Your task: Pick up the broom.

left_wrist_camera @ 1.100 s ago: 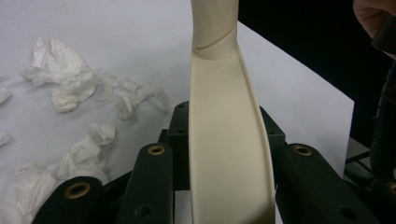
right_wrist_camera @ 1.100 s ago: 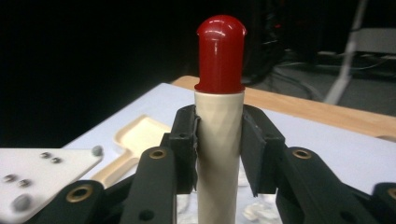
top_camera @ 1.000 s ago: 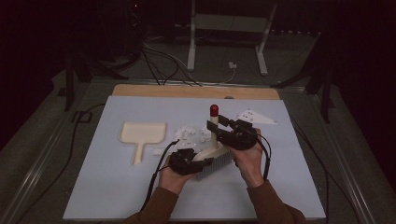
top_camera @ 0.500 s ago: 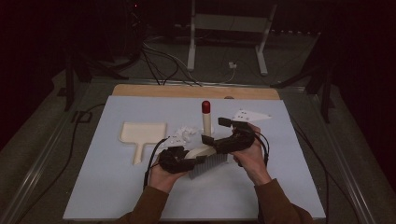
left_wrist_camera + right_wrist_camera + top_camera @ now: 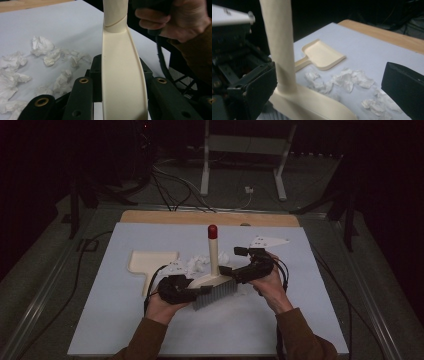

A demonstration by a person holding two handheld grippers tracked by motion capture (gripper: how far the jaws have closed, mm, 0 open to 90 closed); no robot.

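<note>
Saw two brown sleeves come in at the near edge of the pale blue tabletop point(image 5: 300, 320). Saw the left tongs point(image 5: 196, 291) clenched on the curved back of a cream plastic hand brush point(image 5: 212, 281) with grey bristles. From the left gripper view, saw that cream back squeezed tight between the two black jaws of the left tongs point(image 5: 122, 75). Found the brush near the middle of the tabletop, bristles down and low. Could not tell whether the bristles touched the tabletop.

Just past that, saw the right tongs point(image 5: 231, 261) released, with the jaws wide apart after having just been opening. Saw the tall cream handle point(image 5: 213, 252) of the brush standing up between those jaws, close by one jaw and well apart from the other. Saw a red tip on top of the handle.

A bit farther off, found crumpled bits of white paper point(image 5: 197, 264) lying near the brush. Found a flat cream plastic dustpan point(image 5: 150, 262) just beside the paper bits, on the left. At the far edge, saw a strip of bare wood point(image 5: 165, 217).
</note>
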